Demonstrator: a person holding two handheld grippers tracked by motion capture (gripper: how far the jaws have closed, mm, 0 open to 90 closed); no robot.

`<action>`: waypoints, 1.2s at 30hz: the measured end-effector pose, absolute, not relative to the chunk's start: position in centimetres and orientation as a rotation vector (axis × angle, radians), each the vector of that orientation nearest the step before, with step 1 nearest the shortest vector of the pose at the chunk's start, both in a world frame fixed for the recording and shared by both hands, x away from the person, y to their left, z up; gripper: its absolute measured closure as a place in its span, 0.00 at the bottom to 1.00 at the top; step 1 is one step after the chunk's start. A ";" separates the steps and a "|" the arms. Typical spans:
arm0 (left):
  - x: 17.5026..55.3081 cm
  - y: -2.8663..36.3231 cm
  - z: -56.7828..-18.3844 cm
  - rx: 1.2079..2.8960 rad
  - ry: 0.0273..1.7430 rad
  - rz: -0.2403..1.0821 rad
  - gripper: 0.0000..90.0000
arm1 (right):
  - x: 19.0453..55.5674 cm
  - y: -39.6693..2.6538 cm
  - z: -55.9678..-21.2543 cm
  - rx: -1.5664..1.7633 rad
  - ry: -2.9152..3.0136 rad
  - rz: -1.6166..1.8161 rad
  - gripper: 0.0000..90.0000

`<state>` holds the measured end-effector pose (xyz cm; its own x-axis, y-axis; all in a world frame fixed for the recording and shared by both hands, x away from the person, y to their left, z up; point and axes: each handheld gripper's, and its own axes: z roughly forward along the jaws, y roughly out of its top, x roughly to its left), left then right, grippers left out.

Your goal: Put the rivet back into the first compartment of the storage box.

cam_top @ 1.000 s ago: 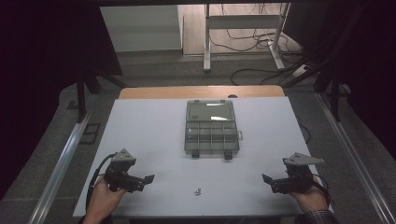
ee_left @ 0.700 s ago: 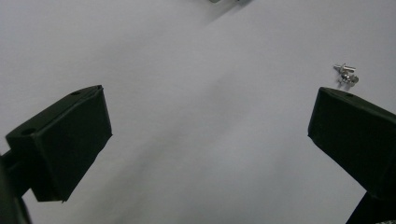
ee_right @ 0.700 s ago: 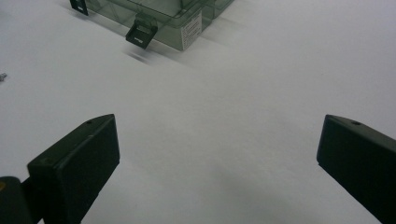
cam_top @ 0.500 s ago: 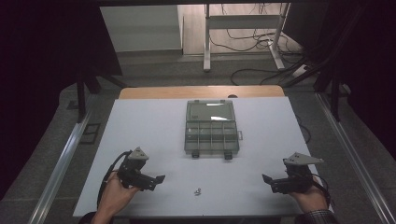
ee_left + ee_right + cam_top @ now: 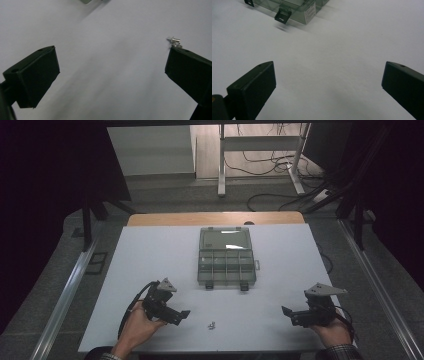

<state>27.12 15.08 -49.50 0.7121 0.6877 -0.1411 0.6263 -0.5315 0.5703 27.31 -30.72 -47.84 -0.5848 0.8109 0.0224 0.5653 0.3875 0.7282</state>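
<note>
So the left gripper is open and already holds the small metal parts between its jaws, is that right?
Not quite. The left gripper is open, but it holds nothing: the small metal parts lie on the white table just beyond the tip of one jaw. The left gripper view shows this.

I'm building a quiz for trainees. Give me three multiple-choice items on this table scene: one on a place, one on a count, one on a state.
1. Where do the small metal parts lie?
A. inside the box
B. on the table, nearer the left gripper
C. beside the right gripper

2. How many latches hang on the compartment box front?
A. two
B. four
C. none

3. The left gripper's fingers are:
A. shut on a part
B. open
C. shut, holding nothing

Answers: 1 B, the high view shows them just right of the left gripper; 2 A, two dark latches show; 3 B, bare table shows between them.
</note>
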 end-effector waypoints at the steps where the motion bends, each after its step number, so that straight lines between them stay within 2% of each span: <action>1: 27.2 14.7 -49.5 2.320 0.987 0.129 0.00 | 27.3 -30.7 -47.9 1.201 2.315 1.014 0.00; 11: 27.6 11.1 -50.6 2.410 0.894 0.063 0.00 | 27.3 -30.8 -47.9 1.213 2.315 1.005 0.00; 15: 27.6 10.2 -50.8 2.428 0.862 0.056 0.04 | 27.4 -30.8 -48.0 1.213 2.321 1.000 0.00; 19: 27.1 8.8 -50.7 2.470 0.752 0.056 0.21 | 27.4 -30.8 -48.0 1.218 2.327 0.989 0.00; 22: 27.0 8.5 -50.7 2.480 0.707 0.044 0.39 | 27.4 -30.8 -48.1 1.220 2.331 0.982 0.00; 23: 27.0 8.3 -50.6 2.483 0.691 0.038 0.39 | 27.4 -30.8 -48.1 1.222 2.332 0.980 0.00; 25: 26.9 8.1 -50.6 2.489 0.661 0.009 0.53 | 27.4 -30.8 -48.1 1.223 2.336 0.974 0.00; 26: 26.9 8.0 -50.6 2.490 0.652 -0.003 0.53 | 27.4 -30.8 -48.1 1.223 2.336 0.974 0.00; 32: 26.8 7.4 -51.0 2.523 0.619 -0.053 0.72 | 27.4 -30.8 -48.2 1.222 2.346 0.964 0.00; 36: 26.7 7.2 -51.1 2.529 0.607 -0.056 0.77 | 27.4 -30.8 -48.2 1.225 2.347 0.964 0.00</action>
<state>26.73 7.20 -51.06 0.8979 0.4107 -0.1587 0.4327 -0.7562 0.4908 27.41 -30.77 -48.19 -0.5797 0.8145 0.0244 0.5962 0.4036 0.6940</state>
